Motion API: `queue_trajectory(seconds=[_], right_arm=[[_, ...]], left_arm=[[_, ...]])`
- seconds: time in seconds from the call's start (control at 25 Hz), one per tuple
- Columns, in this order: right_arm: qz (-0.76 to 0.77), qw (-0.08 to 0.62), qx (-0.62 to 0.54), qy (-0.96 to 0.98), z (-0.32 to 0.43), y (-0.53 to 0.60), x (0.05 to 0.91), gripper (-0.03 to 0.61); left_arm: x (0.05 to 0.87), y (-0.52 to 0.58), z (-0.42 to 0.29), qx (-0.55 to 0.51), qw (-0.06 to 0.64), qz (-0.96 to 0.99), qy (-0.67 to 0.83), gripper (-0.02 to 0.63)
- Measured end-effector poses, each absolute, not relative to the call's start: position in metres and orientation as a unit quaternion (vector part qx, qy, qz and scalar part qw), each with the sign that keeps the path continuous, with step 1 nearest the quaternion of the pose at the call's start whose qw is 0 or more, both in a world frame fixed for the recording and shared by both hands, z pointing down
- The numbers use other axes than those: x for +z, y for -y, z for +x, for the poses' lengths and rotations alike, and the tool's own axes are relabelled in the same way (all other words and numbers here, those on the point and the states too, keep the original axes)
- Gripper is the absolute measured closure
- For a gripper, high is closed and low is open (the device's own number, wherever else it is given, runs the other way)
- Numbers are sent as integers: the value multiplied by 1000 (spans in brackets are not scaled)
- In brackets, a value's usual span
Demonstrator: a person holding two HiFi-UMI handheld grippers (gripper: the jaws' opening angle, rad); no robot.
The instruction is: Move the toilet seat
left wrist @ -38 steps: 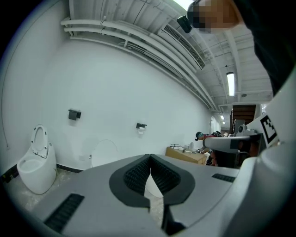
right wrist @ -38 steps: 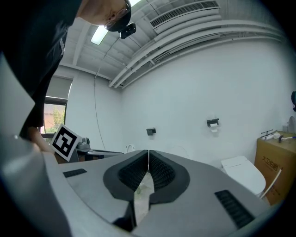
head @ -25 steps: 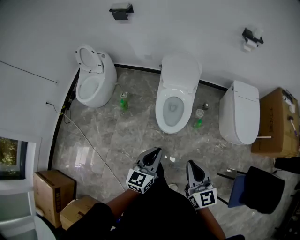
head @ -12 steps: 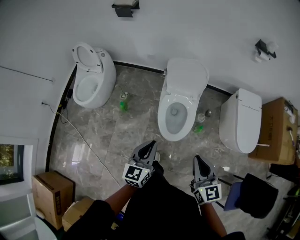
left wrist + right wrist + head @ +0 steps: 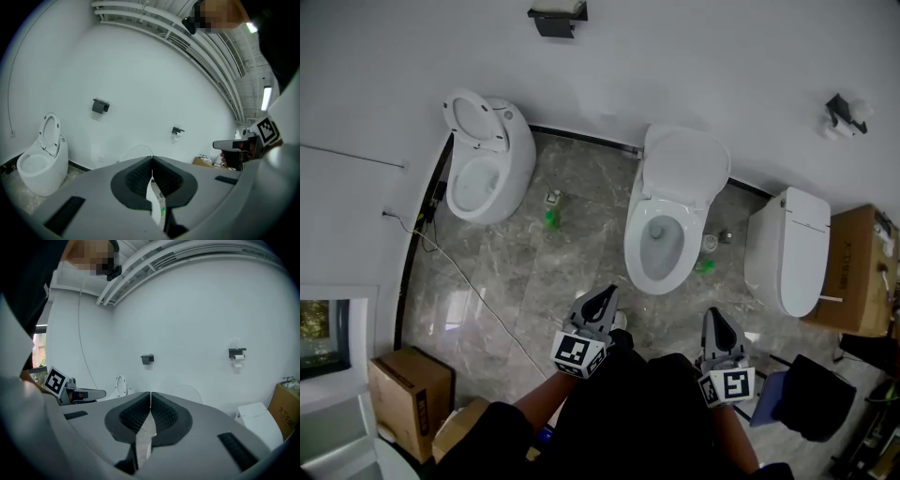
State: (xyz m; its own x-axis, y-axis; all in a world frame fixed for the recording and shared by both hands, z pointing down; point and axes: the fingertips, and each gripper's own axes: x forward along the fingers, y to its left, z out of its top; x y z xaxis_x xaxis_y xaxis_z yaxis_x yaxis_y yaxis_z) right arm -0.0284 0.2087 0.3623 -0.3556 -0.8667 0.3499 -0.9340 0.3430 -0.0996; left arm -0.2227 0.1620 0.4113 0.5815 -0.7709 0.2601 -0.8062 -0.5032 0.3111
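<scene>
Three white toilets stand along the curved wall. The middle toilet (image 5: 670, 220) has its lid (image 5: 686, 164) raised and its seat (image 5: 635, 246) down round the bowl. My left gripper (image 5: 607, 300) hangs over the floor just short of that bowl, shut and empty. My right gripper (image 5: 714, 321) is beside it to the right, also shut and empty. In the left gripper view the jaws (image 5: 151, 161) meet, with a sliver of the middle toilet behind them. The jaws (image 5: 150, 397) in the right gripper view touch too.
The left toilet (image 5: 483, 155) has lid and seat up; the right toilet (image 5: 789, 248) is closed. Green bottles (image 5: 550, 214) (image 5: 705, 262) stand on the floor. A cable (image 5: 464, 272) runs across the tiles. Cardboard boxes (image 5: 411, 389) (image 5: 858, 272) and a dark chair (image 5: 811, 398) flank me.
The head view has shifted: the middle toilet now sits lower and further right in the picture. Both grippers have drifted slightly right and stay shut and empty.
</scene>
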Motion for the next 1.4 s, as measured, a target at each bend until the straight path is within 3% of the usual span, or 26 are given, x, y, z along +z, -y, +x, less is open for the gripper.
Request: queue_trajectory(seconds=[0.24, 0.4, 0.56, 0.8, 1.4], right_arm=[[532, 131, 168, 819, -47, -193, 394, 548], [528, 141, 200, 813, -35, -184, 432, 548], [514, 119, 233, 817, -19, -156, 442, 548], [527, 134, 223, 809, 31, -106, 458, 548], [499, 233, 310, 775, 92, -76, 656, 546]], left_arm=[[438, -157, -239, 70, 219, 862, 451, 598], [455, -150, -234, 97, 233, 848, 466, 598], [464, -136, -209, 141, 205, 854, 457, 598], [504, -106, -179, 148, 251, 835, 467, 598], [690, -97, -161, 237, 327, 770, 494, 597]])
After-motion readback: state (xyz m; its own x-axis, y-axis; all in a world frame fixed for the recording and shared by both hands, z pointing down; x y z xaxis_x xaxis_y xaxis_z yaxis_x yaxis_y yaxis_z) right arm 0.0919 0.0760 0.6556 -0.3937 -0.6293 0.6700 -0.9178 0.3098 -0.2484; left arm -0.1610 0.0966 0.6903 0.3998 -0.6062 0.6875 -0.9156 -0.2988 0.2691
